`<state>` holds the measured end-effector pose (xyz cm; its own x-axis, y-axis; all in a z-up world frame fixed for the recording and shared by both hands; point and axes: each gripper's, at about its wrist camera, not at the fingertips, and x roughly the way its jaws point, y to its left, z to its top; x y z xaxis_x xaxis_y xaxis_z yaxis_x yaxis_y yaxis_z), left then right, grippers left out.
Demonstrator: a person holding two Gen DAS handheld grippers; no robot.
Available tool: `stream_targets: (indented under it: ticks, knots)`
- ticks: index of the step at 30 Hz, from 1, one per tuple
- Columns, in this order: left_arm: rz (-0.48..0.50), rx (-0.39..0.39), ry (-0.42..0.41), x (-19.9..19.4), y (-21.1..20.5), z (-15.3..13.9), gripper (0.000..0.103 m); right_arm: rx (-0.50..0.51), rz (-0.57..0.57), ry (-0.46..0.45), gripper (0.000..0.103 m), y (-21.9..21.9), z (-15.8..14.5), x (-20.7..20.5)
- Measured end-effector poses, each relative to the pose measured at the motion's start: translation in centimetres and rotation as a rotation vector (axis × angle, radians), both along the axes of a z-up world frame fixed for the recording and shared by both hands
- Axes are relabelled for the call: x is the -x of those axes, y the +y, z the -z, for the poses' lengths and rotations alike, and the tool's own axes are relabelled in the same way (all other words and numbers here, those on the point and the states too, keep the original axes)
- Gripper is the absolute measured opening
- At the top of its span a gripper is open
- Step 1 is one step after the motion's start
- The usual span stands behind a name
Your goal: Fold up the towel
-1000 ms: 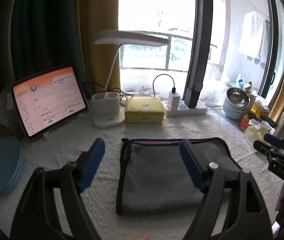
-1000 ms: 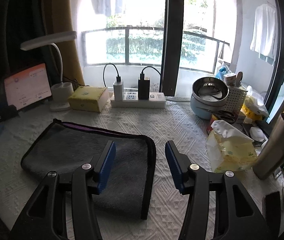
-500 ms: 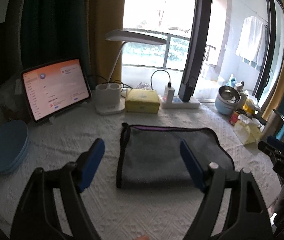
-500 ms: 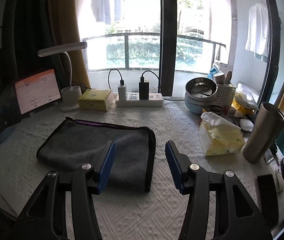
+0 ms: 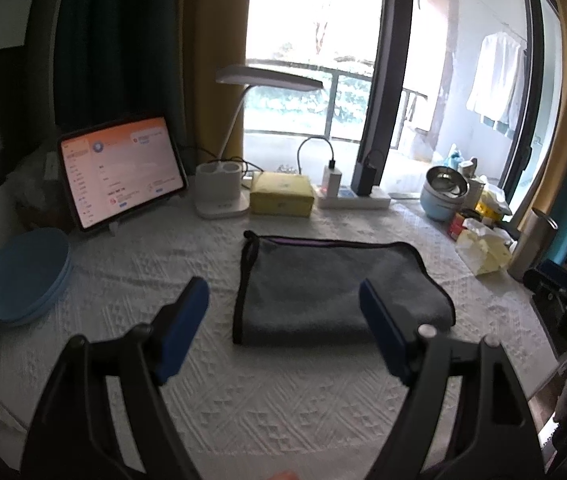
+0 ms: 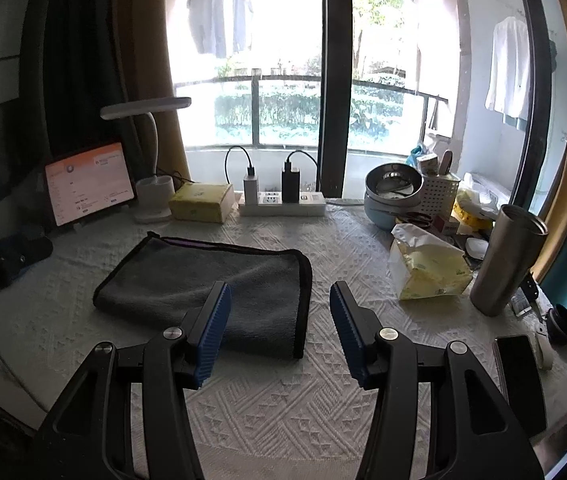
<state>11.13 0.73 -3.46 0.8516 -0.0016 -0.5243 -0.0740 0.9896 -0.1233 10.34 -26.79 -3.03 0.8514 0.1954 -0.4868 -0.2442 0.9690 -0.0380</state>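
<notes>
Left wrist view: grey towel (image 5: 335,288) seen folded flat at centre of white tablecloth (image 5: 283,392). Left gripper (image 5: 283,320) and right gripper (image 6: 279,320) held spread, empty, above near edge. Further fold best begun by pinching corners evenly; edges to be aligned.

**Cloth, plastic and steel on the table**

The towel (image 6: 203,280) is soft, matt grey cloth with a dark stitched hem. Under it the tablecloth (image 6: 283,408) is white, rough, woven in raised diamonds. Right of the towel, the tumbler (image 6: 503,260) is brushed metal. Both grippers' pads (image 6: 213,336) are ribbed blue rubber on matt black plastic.
</notes>
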Motion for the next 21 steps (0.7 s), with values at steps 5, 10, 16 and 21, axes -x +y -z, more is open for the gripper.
stream_targets:
  ticks: [5, 10, 16, 21]
  knots:
    - [-0.008, -0.028, -0.03, 1.5, -0.5, -0.6, 0.079, -0.008, -0.01, -0.022, 0.055, 0.0, -0.8, 1.7]
    - [-0.009, -0.022, -0.076, 3.3, -0.4, -1.9, 0.079, -0.007, -0.011, -0.062, 0.055, -0.1, -1.8, 3.5]
    - [-0.062, -0.099, -0.186, 5.4, -0.7, -4.5, 0.079, -0.013, -0.003, -0.121, 0.06, -0.5, -3.6, 5.1]
    - [-0.097, -0.139, -0.213, 6.0, -0.5, -5.8, 0.085, -0.02, -0.007, -0.17, 0.065, -0.5, -4.9, 6.0]
